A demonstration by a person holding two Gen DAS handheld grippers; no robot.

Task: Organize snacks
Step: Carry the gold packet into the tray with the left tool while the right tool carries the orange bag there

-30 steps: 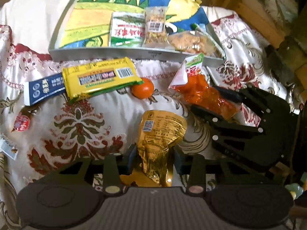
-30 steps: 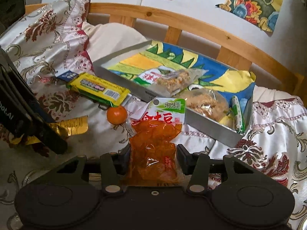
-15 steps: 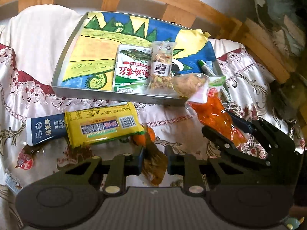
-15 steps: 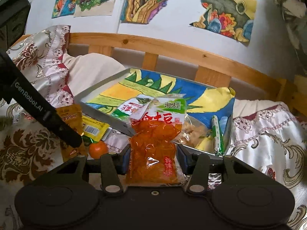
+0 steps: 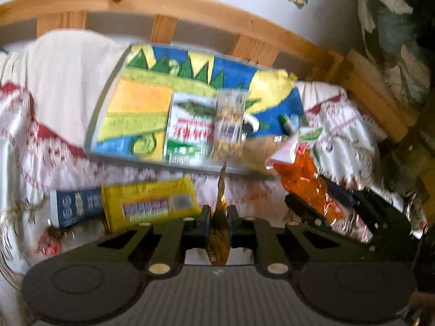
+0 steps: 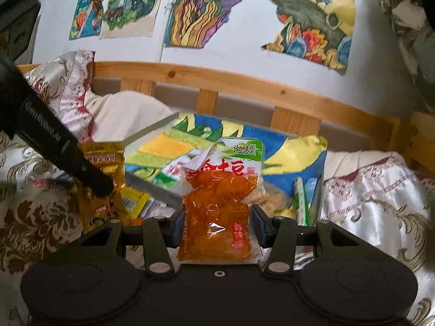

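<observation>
Left tongs (image 5: 217, 217) clamped on a gold snack pouch (image 5: 219, 222), held edge-on above the patterned bedspread (image 5: 54, 146). Right tongs (image 6: 217, 225) clamped on an orange snack packet (image 6: 217, 217), raised just in front of the metal tray (image 5: 92, 135). In the tray: a green-and-white packet (image 5: 190, 133) and a clear nut packet (image 5: 229, 127). On the bedspread: a yellow packet (image 5: 149, 203) beside a blue box (image 5: 76, 206).

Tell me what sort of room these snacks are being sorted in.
Probably a bedroom, likely a child's. The tray sits on an embroidered satin bedspread against a slatted wooden bed frame, with a white pillow behind it and hand-painted pictures stuck on the wall above.
</observation>
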